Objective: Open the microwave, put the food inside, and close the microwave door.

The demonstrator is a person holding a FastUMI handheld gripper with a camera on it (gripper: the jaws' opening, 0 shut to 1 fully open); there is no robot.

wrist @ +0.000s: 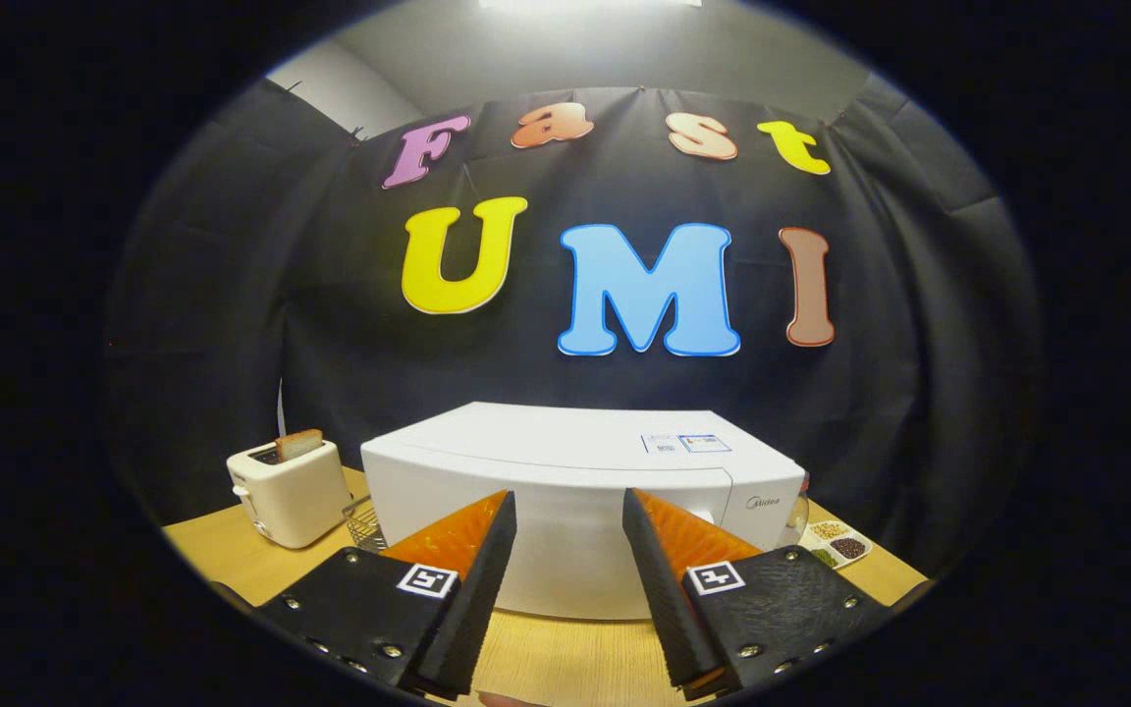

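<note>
A white microwave (580, 491) stands on the wooden table (565, 658), just ahead of my fingers, its door shut. I look down slightly on its top and front. My gripper (568, 506) is open, nothing between the fingers, and its tips frame the middle of the microwave's front. A gap of table separates the fingers from the microwave.
A white toaster (289, 491) with a slice of bread (298, 444) sticking up stands left of the microwave. A wire basket (365, 525) sits between the two. A white sectioned dish (837, 543) of beans and grains lies to the microwave's right.
</note>
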